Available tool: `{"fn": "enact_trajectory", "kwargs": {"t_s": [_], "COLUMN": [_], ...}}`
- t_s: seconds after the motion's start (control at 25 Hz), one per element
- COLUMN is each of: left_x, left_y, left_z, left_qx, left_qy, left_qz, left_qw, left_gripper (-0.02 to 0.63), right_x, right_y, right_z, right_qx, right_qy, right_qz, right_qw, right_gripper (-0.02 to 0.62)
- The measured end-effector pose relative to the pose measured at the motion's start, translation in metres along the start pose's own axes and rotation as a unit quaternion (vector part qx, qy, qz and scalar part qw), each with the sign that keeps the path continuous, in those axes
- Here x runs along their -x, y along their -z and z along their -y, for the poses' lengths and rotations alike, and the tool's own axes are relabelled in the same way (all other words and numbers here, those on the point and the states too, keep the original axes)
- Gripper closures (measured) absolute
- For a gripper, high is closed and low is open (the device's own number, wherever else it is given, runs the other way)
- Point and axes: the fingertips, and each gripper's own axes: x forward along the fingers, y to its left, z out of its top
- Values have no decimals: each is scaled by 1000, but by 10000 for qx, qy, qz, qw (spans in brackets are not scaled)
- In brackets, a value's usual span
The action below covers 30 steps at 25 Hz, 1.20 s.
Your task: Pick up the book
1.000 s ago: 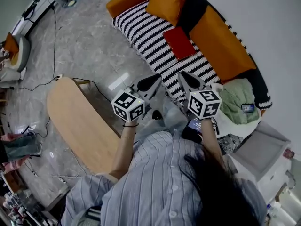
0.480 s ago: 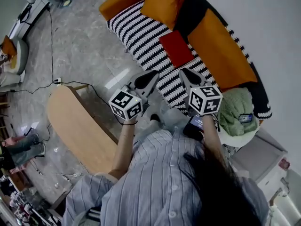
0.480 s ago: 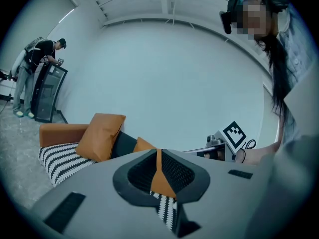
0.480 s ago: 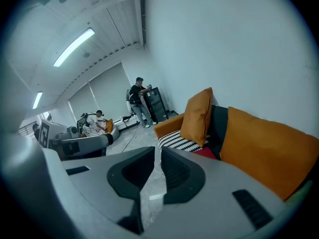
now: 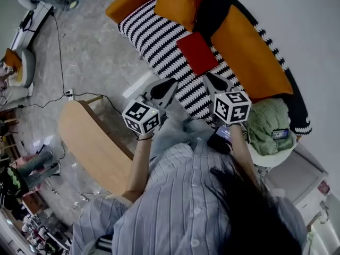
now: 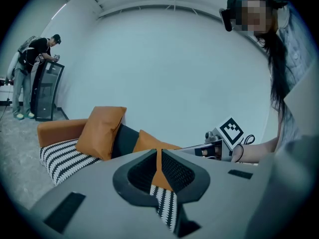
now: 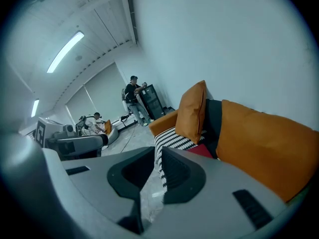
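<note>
While on striped sofa [image 5: 159, 36], book [image 5: 197, 53]; grey floor [image 5: 90, 52]

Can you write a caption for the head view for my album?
The left gripper and right gripper, both shut, point toward the red book on the striped sofa seat.

The book [image 5: 197, 52] ahead of me is a plain red, rectangular volume. It is closed. It lies flat, cover up, on the black-and-white striped seat [image 5: 154, 36] of the sofa, set diagonally in the head view. One long edge runs just beside the backrest [image 5: 249, 52], and one corner points toward the orange pillow [image 5: 178, 1]. My right gripper view shows only a red sliver [image 7: 202, 151] of it.
</note>
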Motion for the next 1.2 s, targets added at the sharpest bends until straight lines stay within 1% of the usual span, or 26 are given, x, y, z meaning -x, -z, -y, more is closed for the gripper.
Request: {"fn": "enact_trajectory", "kwargs": {"t_s": [0.36,0.56,0.8,0.96,1.08,1.2], "left_x": [-15,-24,-53,-72,-77,-89], "left_y": [8,14,7,7,17,32], "left_z": [4,-12,-36,-54,-69,-86], "left_qx": [-70,-24,-8,31,107,176], "left_qy": [195,252,336,415,409,411], "left_qz": [-369,-519,-683,-803,-927,-1125], "left_qw": [9991,9983,9971,9959,9948,9926], "left_gripper": [584,584,584,583,580,562], "right_x": [-2,-5,-10,-17,-28,-41], "right_y": [9,16,9,5,9,19], "right_z": [18,33,71,97,109,124], "right_qx": [-335,-461,-620,-507,-388,-351], "right_qy": [142,303,645,822,855,841], "right_qz": [-24,-65,-39,-96,-215,-381], "right_qw": [9993,9985,9960,9953,9954,9951], "right_gripper": [549,549,549,549,548,548]}}
